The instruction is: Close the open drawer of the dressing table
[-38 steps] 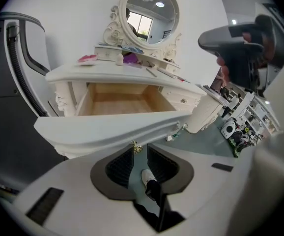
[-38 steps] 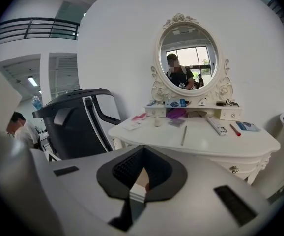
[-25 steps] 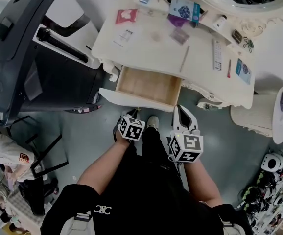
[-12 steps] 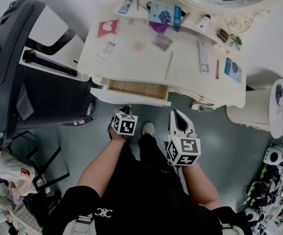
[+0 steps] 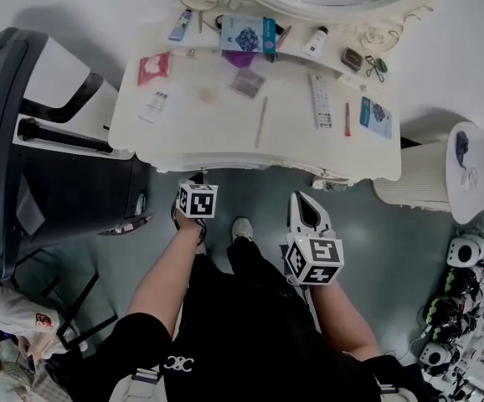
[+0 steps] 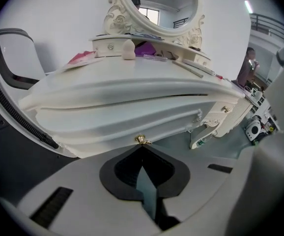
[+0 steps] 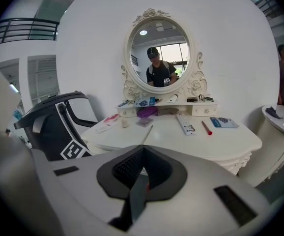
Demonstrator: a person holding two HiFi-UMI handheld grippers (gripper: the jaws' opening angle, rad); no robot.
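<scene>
The white dressing table stands in front of me, and its drawer front lies flush under the tabletop. A small gold knob sits on that front. My left gripper is shut, and in the left gripper view its tips rest right at the knob with nothing between the jaws. My right gripper hangs lower and to the right, away from the table, shut and empty. In the right gripper view the right gripper points at the tabletop from a distance.
A black machine stands close against the table's left side. At the right is a round white stool, with shoes on the floor nearby. A remote, a red pen, a blue booklet and an oval mirror are on the table.
The drawer has slid from wide open to fully shut, with my left gripper moving forward against its front. The right gripper stayed back.
</scene>
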